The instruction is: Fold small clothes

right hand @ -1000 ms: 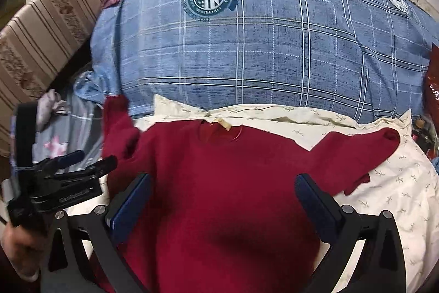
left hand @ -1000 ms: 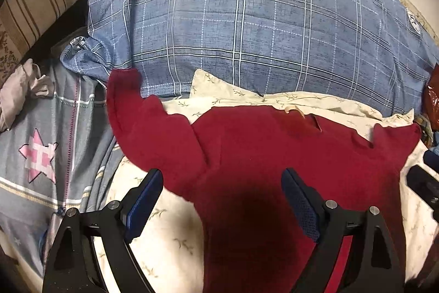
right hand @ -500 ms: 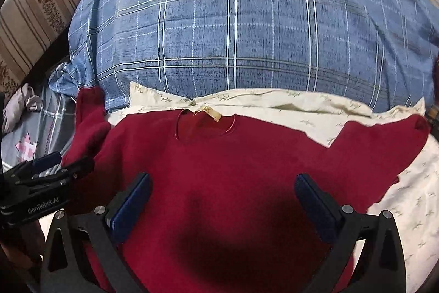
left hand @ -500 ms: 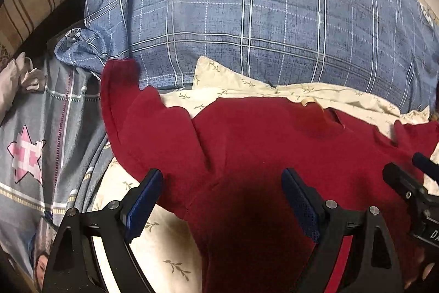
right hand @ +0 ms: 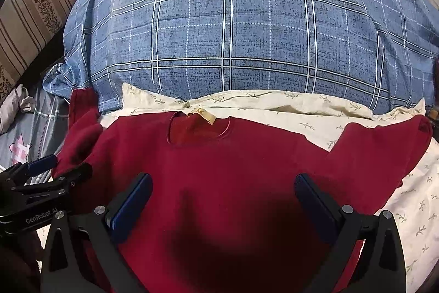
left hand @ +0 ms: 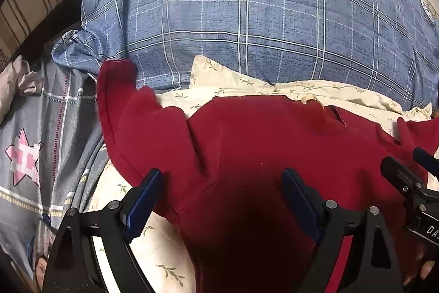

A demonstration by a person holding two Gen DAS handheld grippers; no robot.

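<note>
Red sweater [right hand: 233,155] lying flat, front up, on cream floral sheet [right hand: 315,111]. Left gripper [left hand: 222,191] and right gripper [right hand: 223,191] hovering over it, fingers spread, gripping nothing. Risk: left sleeve [left hand: 120,111] draping onto blue plaid duvet [left hand: 247,32], likely bunching or snagging during fold, skewing it.

Left tool [left hand: 222,188] and right tool [right hand: 223,192] both gape wide, side by side.

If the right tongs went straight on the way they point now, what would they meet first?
Most likely the red sweater: the right tongs are open above its chest, aimed toward the collar. Past that lie the cream floral sheet and the blue plaid duvet. Height above the cloth is unclear.
</note>
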